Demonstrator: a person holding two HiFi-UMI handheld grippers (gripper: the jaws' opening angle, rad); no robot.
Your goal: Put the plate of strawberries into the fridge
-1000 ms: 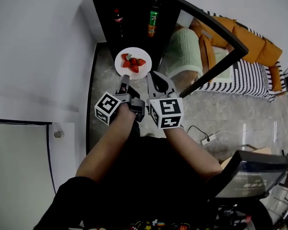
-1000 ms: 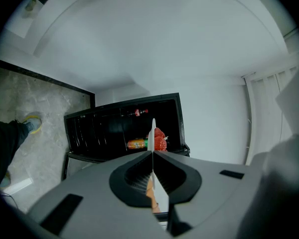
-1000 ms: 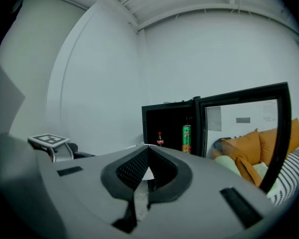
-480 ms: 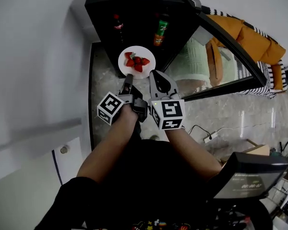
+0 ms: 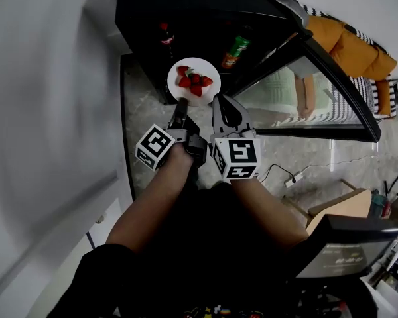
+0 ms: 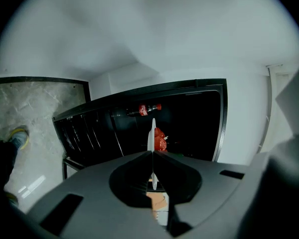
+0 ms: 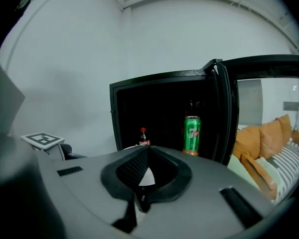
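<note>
**Head view.** Black fridge (image 5: 186, 12) at 12 o'clock, with its glass door (image 5: 318, 105) swung out toward 3. White plate (image 5: 179, 93) is held level at the mouth of the cabinet. I cannot tell whether it has crossed the sill. Strawberries (image 5: 194, 80) are bunched mid-plate. Left claw (image 5: 181, 103) meets the rim at the plate's 7 o'clock, and right claw (image 5: 217, 102) sits at its 5 o'clock. Both forearms run down toward 6. Inside the fridge, the cola bottle (image 5: 166, 35) is at 11 o'clock from the plate and the green can (image 5: 237, 50) at 1. Marble floor (image 5: 142, 114) lies at 9 o'clock of the claws. Orange cushions (image 5: 348, 45) show beyond the door at 2.

**Left gripper view.** The claw is clenched on the plate's rim. The plate appears edge-on, a thin white line rising from the tips toward 12. The strawberries lie against that line's right side, at 1 o'clock from the tips. The cola bottle is above them, appearing sideways in this rolled view, with the dark fridge interior behind.

**Right gripper view.** The claw is clenched, tips pressed against each other. A patch of white plate shows through the hollow behind the tips. I cannot tell whether the claw touches the plate. The cola bottle stands upright at 12 o'clock from the tips, and the can stands upright at 1. The door edge is at 3, with the cushions past it. The left claw's marker cube (image 7: 42, 139) is at 9.
</note>
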